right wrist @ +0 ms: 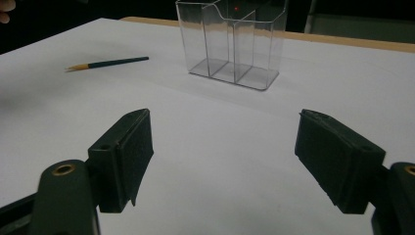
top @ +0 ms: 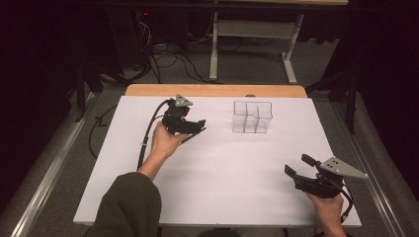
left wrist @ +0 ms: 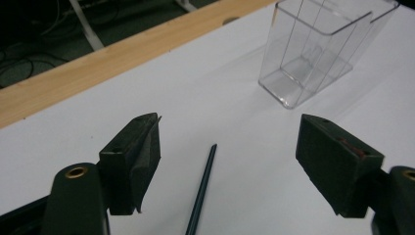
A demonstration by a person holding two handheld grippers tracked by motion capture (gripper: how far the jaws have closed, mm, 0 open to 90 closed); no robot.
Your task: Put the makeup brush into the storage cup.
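Note:
A dark green pencil [left wrist: 202, 191] lies flat on the white table top, its sharpened tip showing tan in the right gripper view [right wrist: 110, 62]. My left gripper [left wrist: 227, 166] hovers low over it, open, with the pencil between the jaws but touching neither. From above, the left gripper [top: 196, 126] sits left of a clear plastic organizer [top: 252, 117] with several compartments, all empty [left wrist: 313, 54]. My right gripper [top: 298, 165] is open near the table's front right corner and holds nothing. It faces the organizer [right wrist: 234, 44] from a distance.
A white sheet [top: 222, 173] covers the table, with a wooden strip [top: 212, 90] bare along the far edge. Beyond it are a white desk frame [top: 252, 44] and cables [top: 168, 57] on the floor. Metal rails run along both sides of the table.

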